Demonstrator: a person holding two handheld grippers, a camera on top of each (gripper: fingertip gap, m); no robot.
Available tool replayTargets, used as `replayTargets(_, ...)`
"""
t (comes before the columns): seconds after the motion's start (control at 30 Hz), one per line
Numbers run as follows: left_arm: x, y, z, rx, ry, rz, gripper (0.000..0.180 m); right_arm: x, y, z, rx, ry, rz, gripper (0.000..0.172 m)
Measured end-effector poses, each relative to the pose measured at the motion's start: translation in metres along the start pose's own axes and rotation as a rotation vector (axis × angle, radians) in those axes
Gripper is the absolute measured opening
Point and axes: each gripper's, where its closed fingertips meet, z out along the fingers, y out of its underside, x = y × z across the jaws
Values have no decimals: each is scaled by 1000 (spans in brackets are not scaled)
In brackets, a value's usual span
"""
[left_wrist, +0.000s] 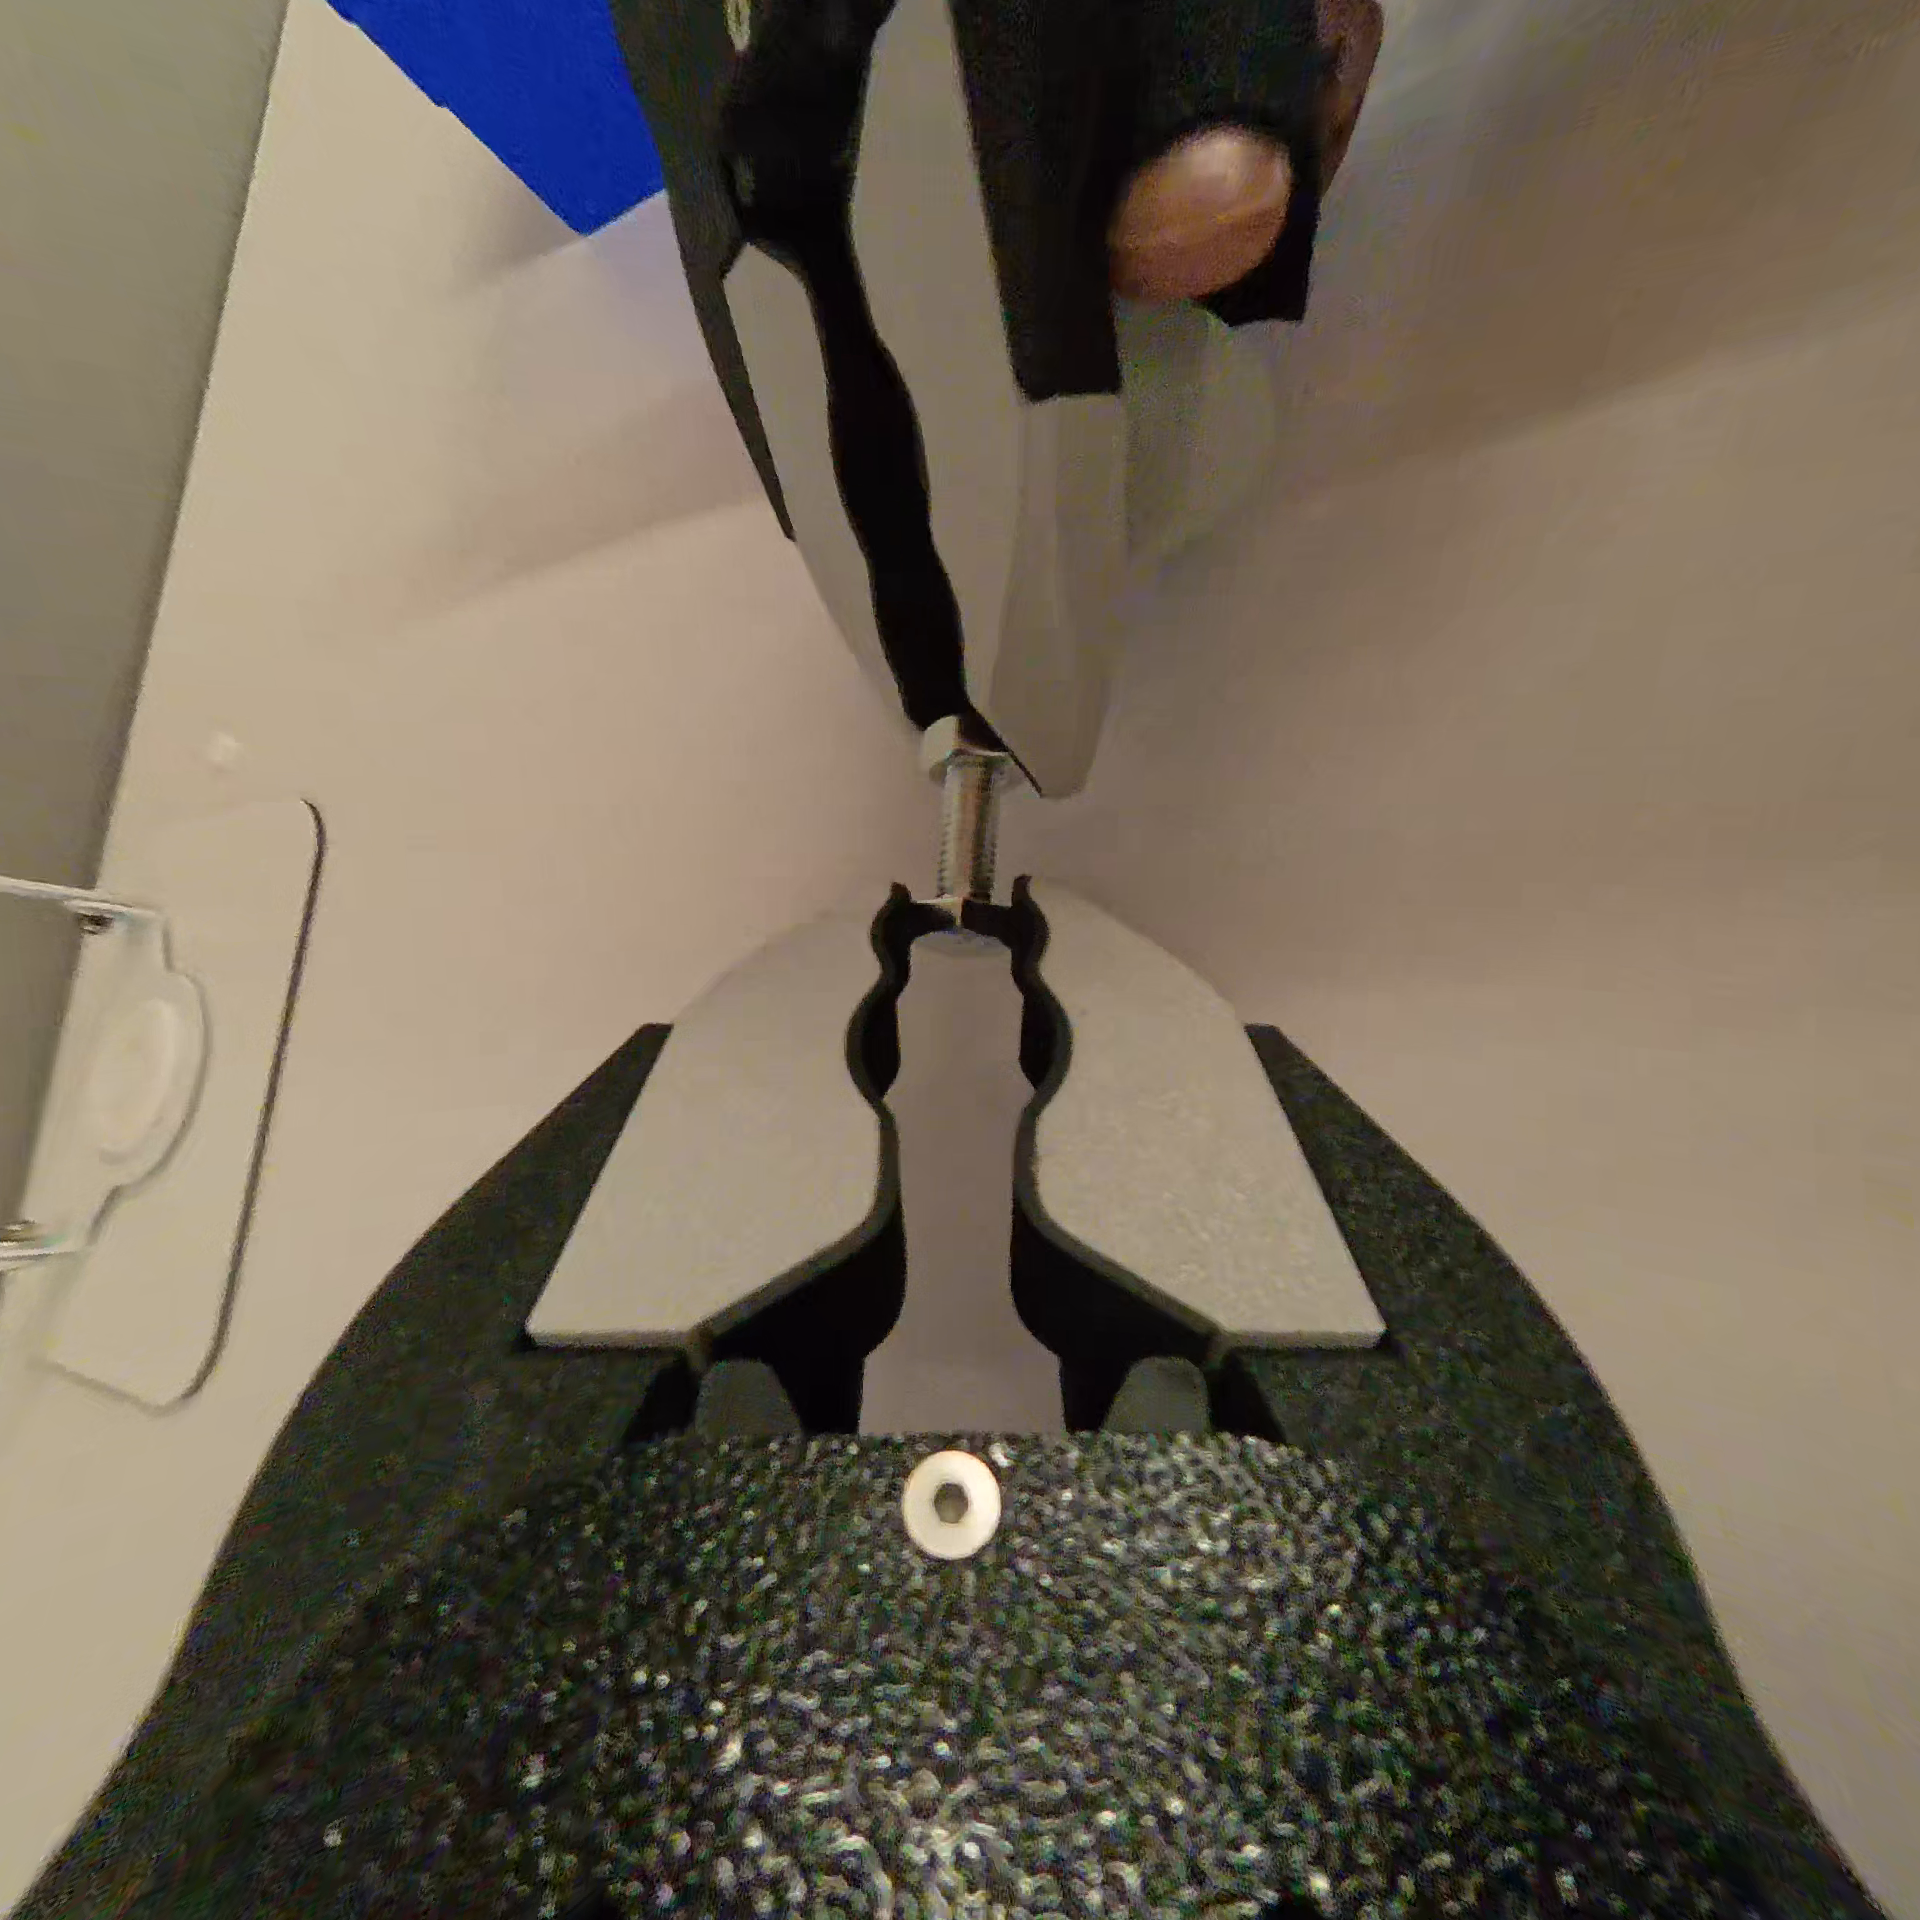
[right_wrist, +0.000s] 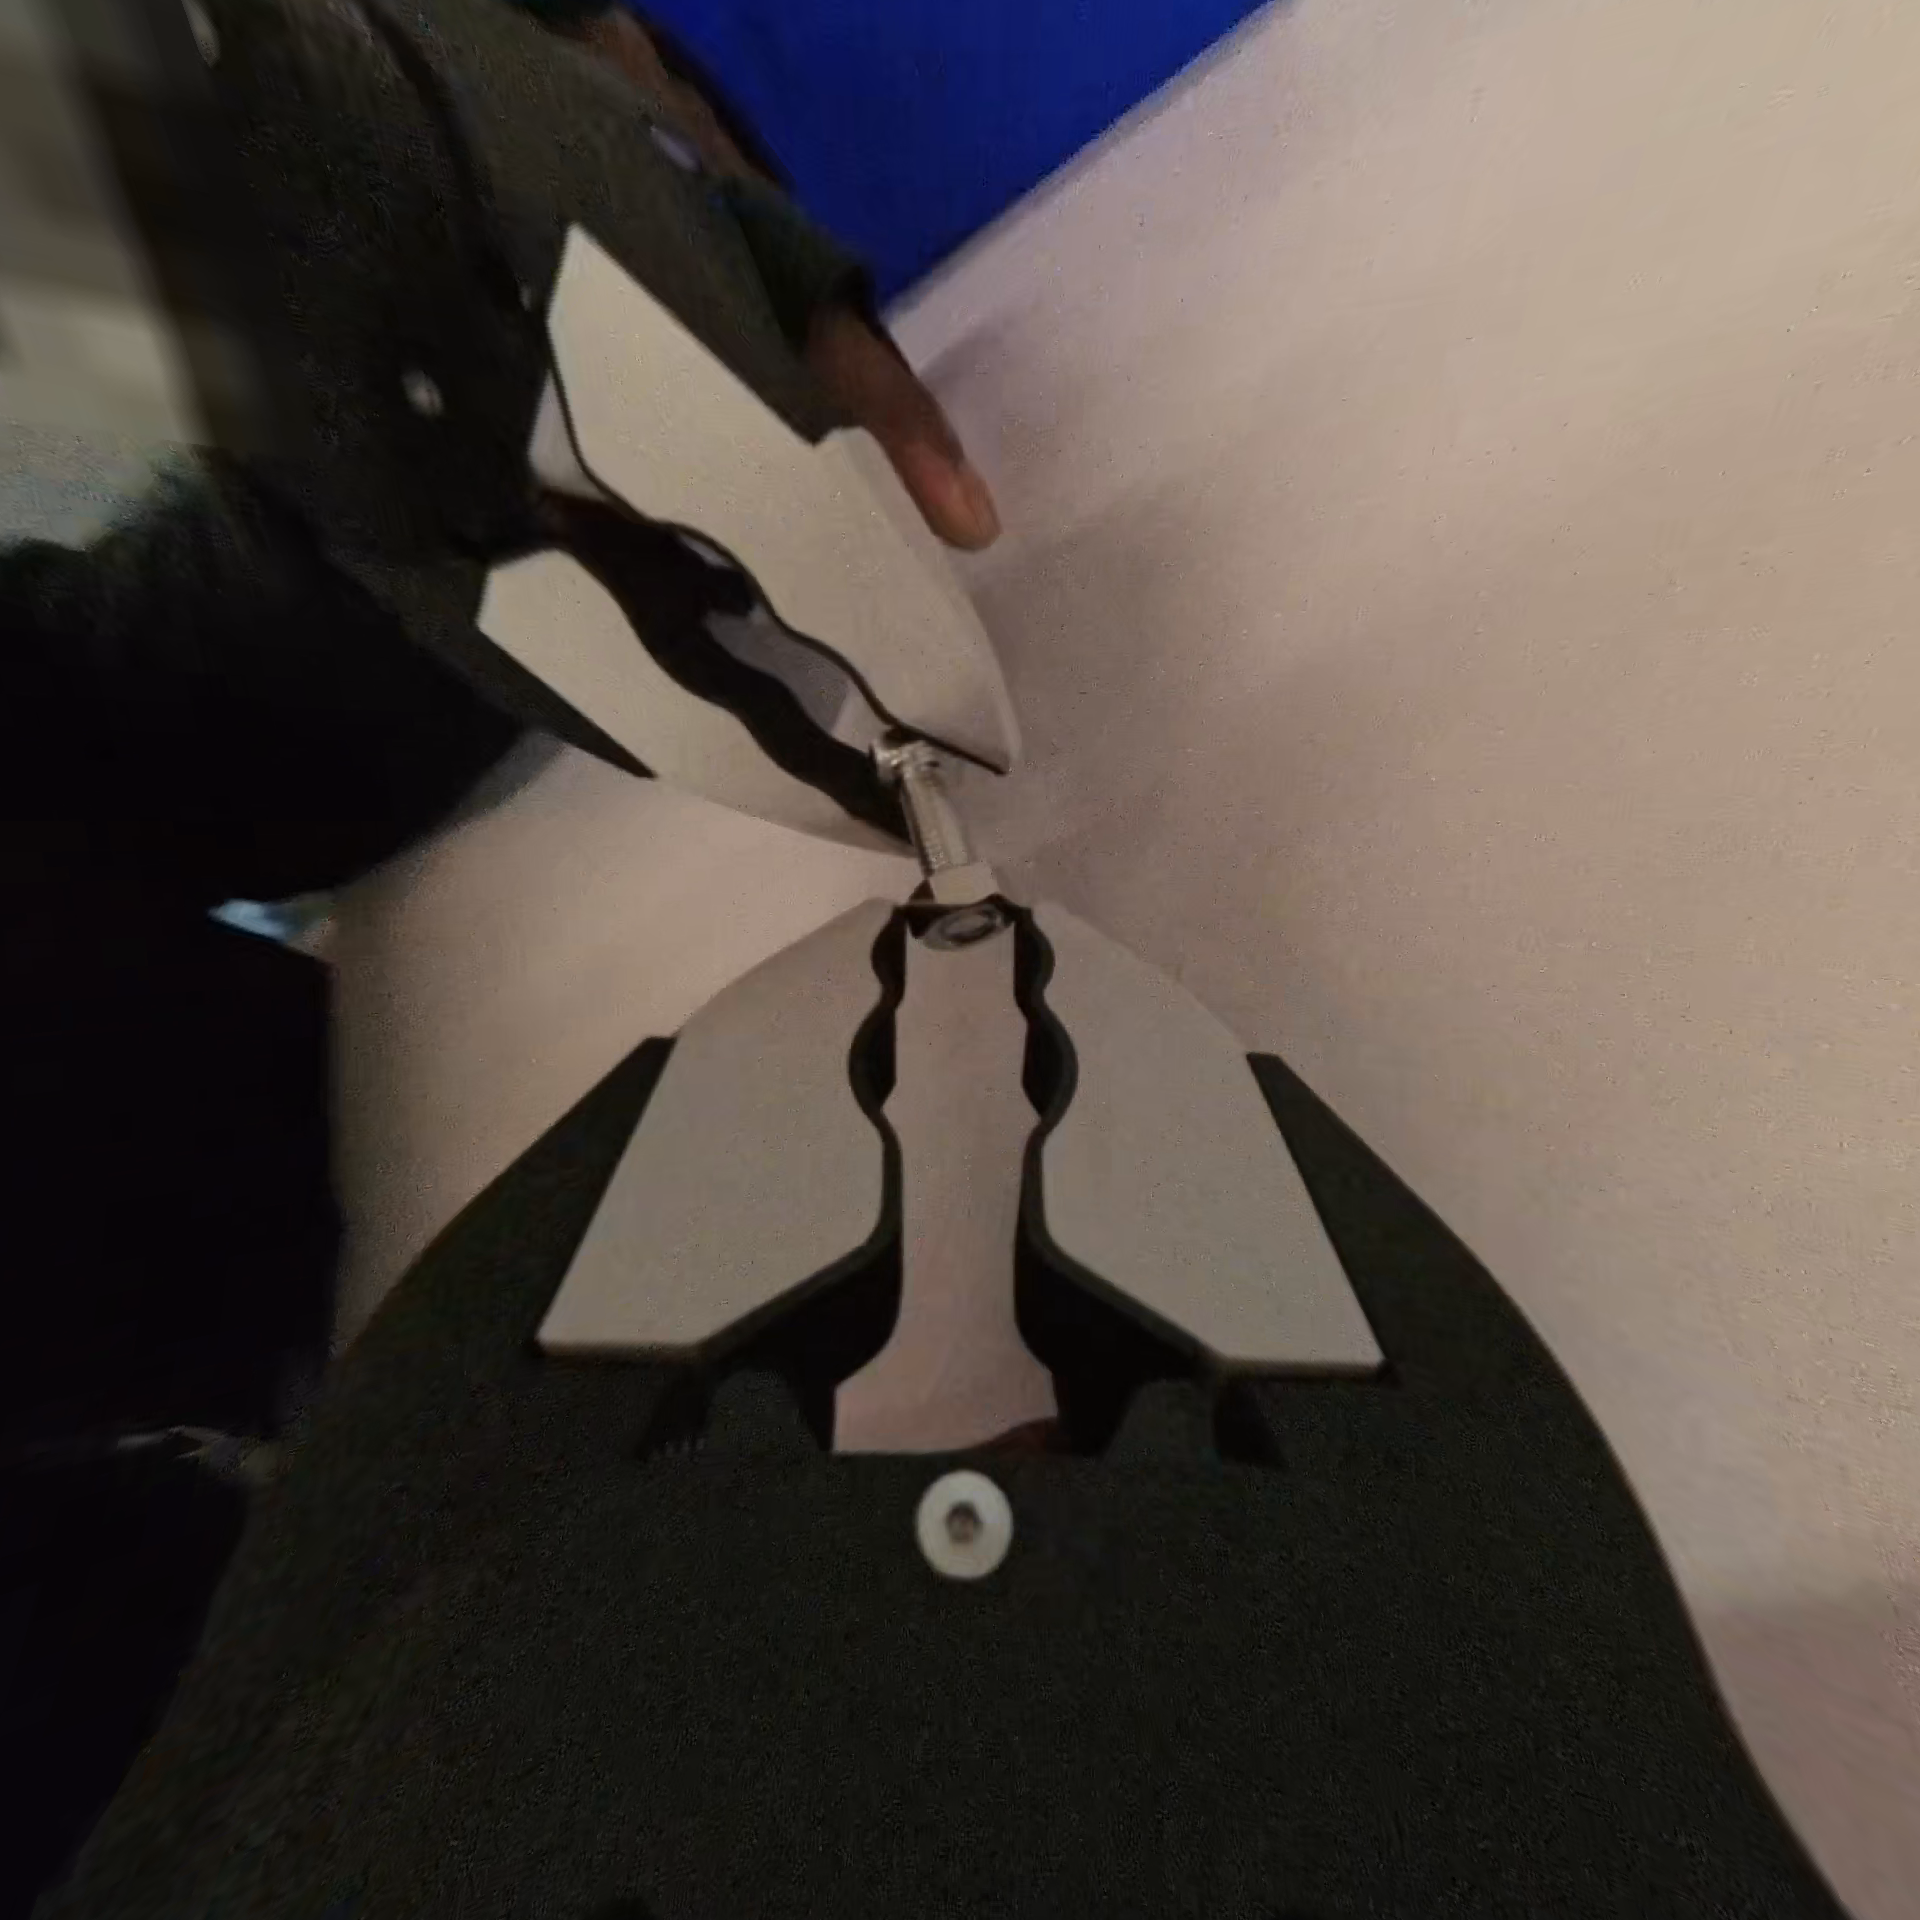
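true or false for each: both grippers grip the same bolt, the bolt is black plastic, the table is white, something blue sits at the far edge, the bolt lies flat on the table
1. Both grippers grip one bolt: true. The left gripper has the head end, the right gripper the nut.
2. The bolt is black plastic: false, it is shiny silver metal.
3. The table is white: true.
4. Something blue sits at the far edge: true.
5. The bolt lies flat on the table: false, it is held between the two pairs of jaws.
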Motion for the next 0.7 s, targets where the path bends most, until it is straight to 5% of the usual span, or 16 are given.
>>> replayTargets(0.1, -3, -2, -2, 52, 43, -142, 18, 3, -7, -5, 65, 3, -95, 30)
replayTargets(0.27, -3, -6, -11, 158, 170, -402, 18, 12, -19, -14, 118, 278, -599, 52)
replayTargets(0.4, 0, -11, -15, 219, 251, -513, 18, 4, -18, -15, 146, 312, -807, 48)
replayTargets(0.7, 16, -21, -18, 258, 398, -587, 17, -15, -18, -12, 237, 272, -961, 18)
